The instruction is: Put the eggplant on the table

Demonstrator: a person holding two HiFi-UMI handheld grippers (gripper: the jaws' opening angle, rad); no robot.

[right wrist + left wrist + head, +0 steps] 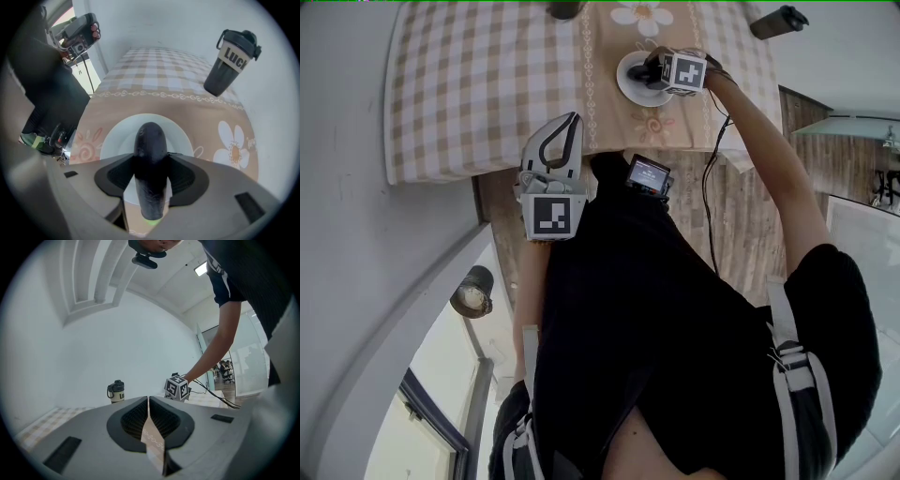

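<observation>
Stands at a checked-cloth table (469, 94). Holds the left gripper (148, 401) level at its near edge, jaws pressed together on nothing. Points the right gripper (661, 73) steeply down over a white plate (117, 136) near the table's right edge, tongs clamping the dark eggplant (150, 173) above that plate.

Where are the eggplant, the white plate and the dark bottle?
eggplant (150, 164): right gripper view, its dark middle.
white plate (117, 138): right gripper view, left rim.
dark bottle (227, 65): right gripper view, its body.
</observation>
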